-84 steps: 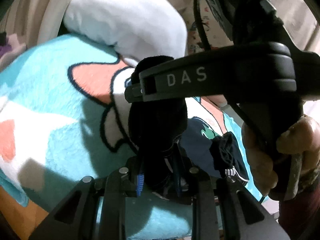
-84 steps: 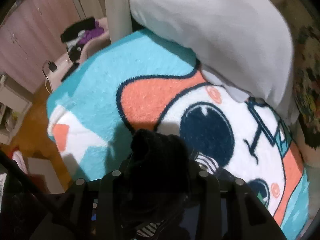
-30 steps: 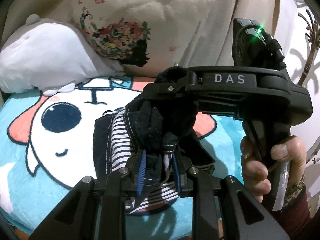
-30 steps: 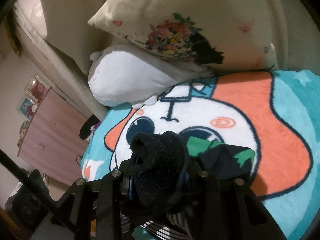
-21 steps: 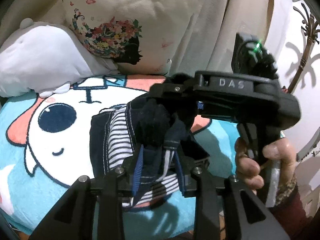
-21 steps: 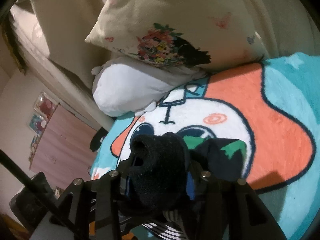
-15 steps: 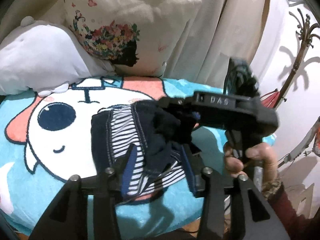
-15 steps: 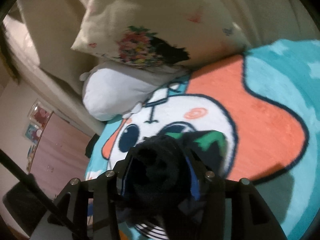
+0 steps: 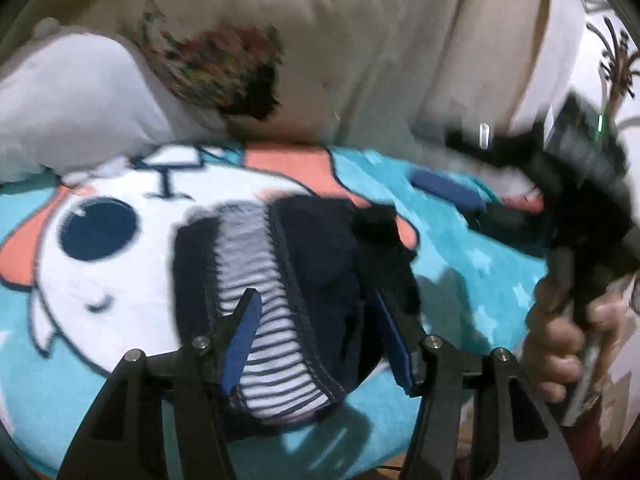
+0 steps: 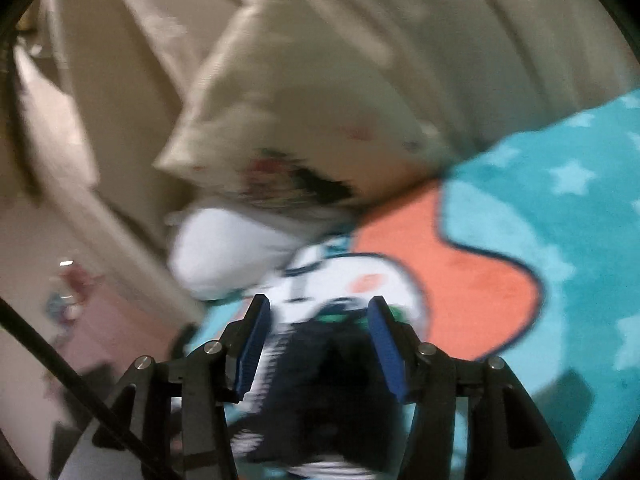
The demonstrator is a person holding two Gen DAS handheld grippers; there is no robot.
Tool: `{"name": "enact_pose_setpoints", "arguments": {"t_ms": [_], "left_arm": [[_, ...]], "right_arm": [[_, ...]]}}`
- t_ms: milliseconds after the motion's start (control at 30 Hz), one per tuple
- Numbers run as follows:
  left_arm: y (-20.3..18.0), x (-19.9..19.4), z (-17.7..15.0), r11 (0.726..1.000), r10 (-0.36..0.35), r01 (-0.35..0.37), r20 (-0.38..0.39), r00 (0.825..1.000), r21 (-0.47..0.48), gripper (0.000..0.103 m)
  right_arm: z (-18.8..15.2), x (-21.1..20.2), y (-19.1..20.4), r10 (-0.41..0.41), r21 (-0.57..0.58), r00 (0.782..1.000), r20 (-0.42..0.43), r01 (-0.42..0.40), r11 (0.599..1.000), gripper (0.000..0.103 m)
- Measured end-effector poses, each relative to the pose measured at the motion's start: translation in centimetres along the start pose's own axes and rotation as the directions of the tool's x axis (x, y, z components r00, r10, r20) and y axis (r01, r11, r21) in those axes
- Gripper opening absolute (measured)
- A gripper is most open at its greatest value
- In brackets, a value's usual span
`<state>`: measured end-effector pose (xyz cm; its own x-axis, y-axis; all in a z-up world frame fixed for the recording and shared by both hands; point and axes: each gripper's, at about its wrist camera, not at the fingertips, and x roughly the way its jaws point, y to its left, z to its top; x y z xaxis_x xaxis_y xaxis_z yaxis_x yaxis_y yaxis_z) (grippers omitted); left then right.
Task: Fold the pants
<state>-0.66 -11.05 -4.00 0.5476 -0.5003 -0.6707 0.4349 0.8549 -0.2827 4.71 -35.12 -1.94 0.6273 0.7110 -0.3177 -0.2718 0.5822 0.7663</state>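
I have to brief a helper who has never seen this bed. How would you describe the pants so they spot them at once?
Find the turquoise cartoon blanket covering the bed, below the floral cushion and white plush pillow. On the blanket's white cartoon face lies a bunched dark navy garment: the pants. Their white-and-navy striped lining, showing at the opening, sets them apart from everything nearby.

Probably a bedroom: pillows (image 9: 248, 40), cartoon blanket (image 9: 472, 280).
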Motion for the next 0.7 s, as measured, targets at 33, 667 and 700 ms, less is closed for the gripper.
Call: {"name": "enact_pose_setpoints", "arguments": {"t_ms": [33, 667, 700], "left_arm": [[-0.2, 0.7, -0.4, 1.0, 0.009, -0.009, -0.014, 1.0, 0.005, 0.057], [2.7, -2.4, 0.7, 0.998, -0.038, 0.037, -0.021, 0.999, -0.047, 0.065], [3.5, -2.6, 1.2, 0.997, -0.021, 0.02, -0.011, 1.0, -0.077, 0.065]], "right_arm": [[-0.2, 0.6, 0.4, 0.041, 0.008, 0.999, -0.031, -0.041, 0.999, 0.055], [-2.4, -0.3, 0.4, -0.223, -0.08, 0.975, -0.003, 0.222, 0.972, 0.04], [-2.8, -0.8, 1.0, -0.216, -0.1, 0.976, 0.012, 0.216, 0.971, 0.04]]}}
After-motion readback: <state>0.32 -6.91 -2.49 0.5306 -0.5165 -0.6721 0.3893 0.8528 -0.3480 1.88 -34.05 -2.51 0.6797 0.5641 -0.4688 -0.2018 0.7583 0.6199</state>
